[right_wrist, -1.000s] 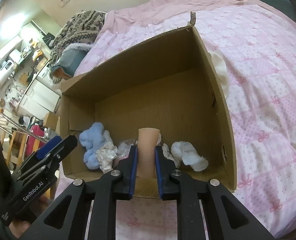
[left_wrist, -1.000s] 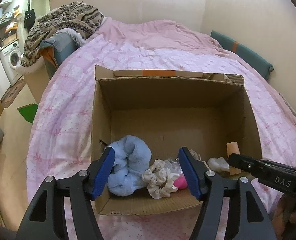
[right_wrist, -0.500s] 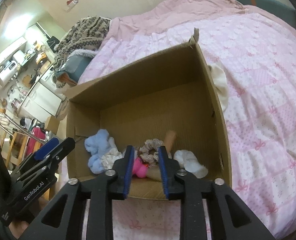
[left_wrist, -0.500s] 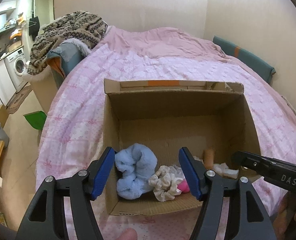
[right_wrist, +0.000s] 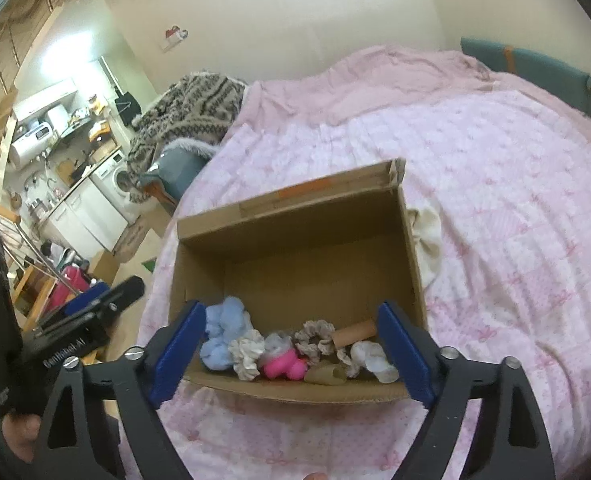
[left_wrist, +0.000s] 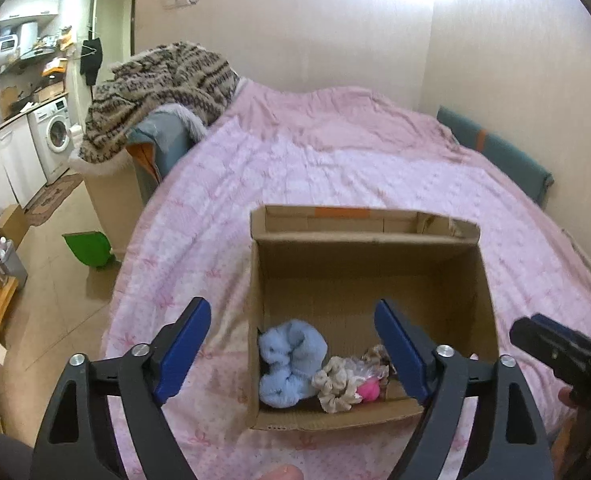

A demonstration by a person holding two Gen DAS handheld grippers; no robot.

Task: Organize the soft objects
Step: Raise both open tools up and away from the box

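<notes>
- Cardboard box (right_wrist: 411,264), corrugated, brown and rectangular, sits open-topped on the bed's pink quilt (right_wrist: 515,208); a strip of orange tape runs along its far flap.
- Soft items are bunched along the box's near wall, the far half of the floor bare.
- One fluffy light-blue towel bundle (right_wrist: 221,334) lies in the near-left corner, lumpy and rounded.
- Two ruffled scrunchies: a cream one (right_wrist: 247,354) just beside the blue bundle, and a beige patterned one (right_wrist: 315,334) nearer the middle.
- One bright pink plush piece (right_wrist: 283,364) sits between the scrunchies, against the near wall.
- One tan, smooth cylinder (right_wrist: 355,332) lies on its side, long axis running left to right, its right end tilted slightly toward the far wall.
- One white crumpled cloth (right_wrist: 373,356) rests at the near-right corner, touching the cylinder's lower side.
- One cream cloth (right_wrist: 427,240) lies outside, against the box's right wall.
- Left gripper (left_wrist: 291,348) hovers above the box's near-left edge, jaws spread wide, holding nothing.
- Right gripper (right_wrist: 291,350) hangs over the near wall, blue-padded fingers (right_wrist: 405,354) parted wide and empty.
</notes>
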